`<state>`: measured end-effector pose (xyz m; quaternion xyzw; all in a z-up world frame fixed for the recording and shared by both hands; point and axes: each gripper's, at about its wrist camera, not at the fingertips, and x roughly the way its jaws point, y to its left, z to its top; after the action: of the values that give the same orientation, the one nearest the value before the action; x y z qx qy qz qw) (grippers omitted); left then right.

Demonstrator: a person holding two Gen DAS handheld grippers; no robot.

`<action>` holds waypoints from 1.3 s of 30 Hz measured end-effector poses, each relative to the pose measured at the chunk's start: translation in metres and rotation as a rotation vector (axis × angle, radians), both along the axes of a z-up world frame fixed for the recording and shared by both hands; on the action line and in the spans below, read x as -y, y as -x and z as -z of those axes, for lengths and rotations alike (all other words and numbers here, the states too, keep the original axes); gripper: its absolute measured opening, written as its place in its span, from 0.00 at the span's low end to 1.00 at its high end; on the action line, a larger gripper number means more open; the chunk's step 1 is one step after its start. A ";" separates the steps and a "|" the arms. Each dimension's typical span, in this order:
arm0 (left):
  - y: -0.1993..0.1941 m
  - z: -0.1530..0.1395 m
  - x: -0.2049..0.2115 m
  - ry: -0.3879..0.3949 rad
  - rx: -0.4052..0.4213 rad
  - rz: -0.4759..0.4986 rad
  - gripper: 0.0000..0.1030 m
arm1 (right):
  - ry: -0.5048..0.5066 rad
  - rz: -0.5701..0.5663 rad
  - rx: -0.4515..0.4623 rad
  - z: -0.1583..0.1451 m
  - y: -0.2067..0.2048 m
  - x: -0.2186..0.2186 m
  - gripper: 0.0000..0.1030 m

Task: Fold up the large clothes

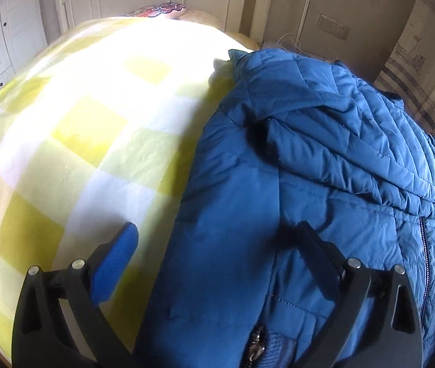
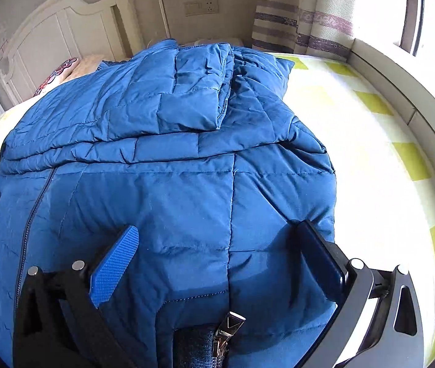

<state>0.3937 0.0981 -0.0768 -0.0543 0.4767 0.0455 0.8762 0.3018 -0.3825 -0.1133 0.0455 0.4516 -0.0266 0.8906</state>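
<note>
Left wrist view showed the blue quilted jacket lying on the yellow-and-white checked bedsheet, its sleeves apparently already folded in across the body, so the fold seemed partly done, with the lengthwise doubling probably left. The left gripper stood wide open over the jacket's near edge, one blue textured pad above the sheet, gripping nothing. In the right wrist view the right gripper was likewise spread wide above the puffy, stitched panels, near the zip and a metal zip pull, holding nothing
</note>
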 end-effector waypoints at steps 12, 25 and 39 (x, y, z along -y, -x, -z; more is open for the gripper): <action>0.080 -0.020 0.121 -0.162 0.155 0.398 0.98 | 0.113 -0.195 0.113 -0.030 0.075 -0.087 0.95; 0.095 -0.019 0.077 -0.203 0.143 0.177 0.98 | 0.190 -0.154 0.064 -0.011 0.101 -0.100 0.95; 0.123 -0.025 0.028 -0.118 0.134 0.011 0.98 | 0.099 0.014 0.090 -0.007 0.146 -0.052 0.95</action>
<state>0.2710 0.0700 -0.0517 -0.0027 0.4138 0.0650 0.9080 0.1563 -0.3304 -0.1066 0.0055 0.4088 -0.0531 0.9111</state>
